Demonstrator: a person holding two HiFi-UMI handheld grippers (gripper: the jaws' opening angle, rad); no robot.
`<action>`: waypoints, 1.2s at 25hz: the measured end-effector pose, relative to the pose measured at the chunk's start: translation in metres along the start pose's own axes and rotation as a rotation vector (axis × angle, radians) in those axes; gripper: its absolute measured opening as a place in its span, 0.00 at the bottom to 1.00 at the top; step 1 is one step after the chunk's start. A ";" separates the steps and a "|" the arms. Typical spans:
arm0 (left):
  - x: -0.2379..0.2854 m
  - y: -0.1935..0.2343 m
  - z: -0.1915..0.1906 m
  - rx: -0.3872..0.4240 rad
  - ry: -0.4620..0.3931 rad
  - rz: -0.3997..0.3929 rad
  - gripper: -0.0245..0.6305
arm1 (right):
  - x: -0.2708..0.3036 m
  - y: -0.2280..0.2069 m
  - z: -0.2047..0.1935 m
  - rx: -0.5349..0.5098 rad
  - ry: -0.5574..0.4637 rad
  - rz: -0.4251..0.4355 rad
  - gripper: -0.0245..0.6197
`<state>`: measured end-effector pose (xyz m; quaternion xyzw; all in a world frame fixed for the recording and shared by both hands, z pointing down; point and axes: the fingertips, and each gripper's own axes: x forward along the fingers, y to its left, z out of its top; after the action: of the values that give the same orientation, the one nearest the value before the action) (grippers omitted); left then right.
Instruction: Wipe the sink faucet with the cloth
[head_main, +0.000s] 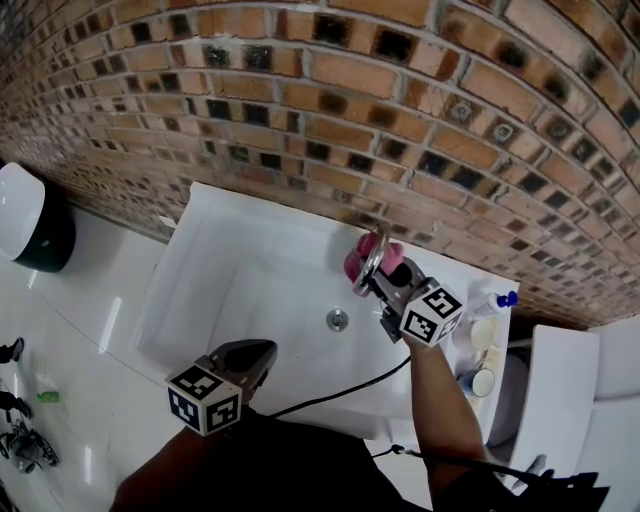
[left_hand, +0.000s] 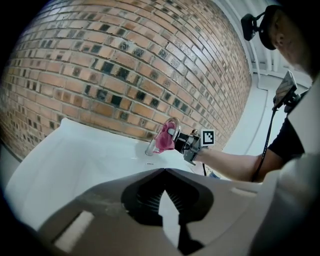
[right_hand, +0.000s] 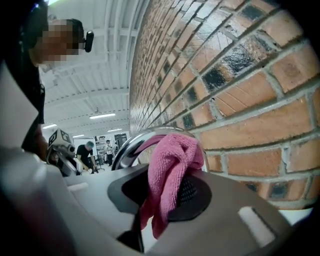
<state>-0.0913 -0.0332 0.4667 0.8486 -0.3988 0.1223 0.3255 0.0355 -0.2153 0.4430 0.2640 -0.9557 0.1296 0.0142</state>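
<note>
A chrome arched faucet (head_main: 373, 257) stands at the back of a white sink (head_main: 196, 262), against a brick wall. My right gripper (head_main: 378, 277) is shut on a pink cloth (head_main: 353, 263) and holds it against the arch of the faucet. In the right gripper view the cloth (right_hand: 172, 165) bunches out of the jaws and drapes over the chrome curve of the faucet (right_hand: 127, 145). From the left gripper view, the cloth (left_hand: 164, 137) wraps the faucet (left_hand: 150, 148) with the right gripper (left_hand: 181, 141) behind it. My left gripper (head_main: 262, 351) hovers over the sink's front edge, shut and holding nothing (left_hand: 165, 171).
The drain (head_main: 338, 319) lies in the basin below the faucet. A spray bottle with a blue cap (head_main: 492, 302) and small round jars (head_main: 478, 380) sit on the sink's right ledge. A white-topped dark bin (head_main: 28, 230) stands at the left. A black cable (head_main: 340, 392) crosses the sink's front edge.
</note>
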 end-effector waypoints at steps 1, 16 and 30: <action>0.000 -0.002 0.000 0.001 -0.002 -0.004 0.04 | -0.003 0.002 -0.002 -0.023 0.016 0.000 0.17; -0.003 -0.018 -0.008 0.034 0.004 -0.070 0.04 | -0.038 0.035 -0.022 -0.283 0.197 -0.035 0.17; -0.002 -0.024 -0.011 0.058 0.026 -0.119 0.04 | -0.041 0.070 -0.059 -0.357 0.319 -0.051 0.17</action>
<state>-0.0734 -0.0139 0.4629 0.8783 -0.3394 0.1253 0.3125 0.0328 -0.1214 0.4790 0.2574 -0.9422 -0.0019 0.2146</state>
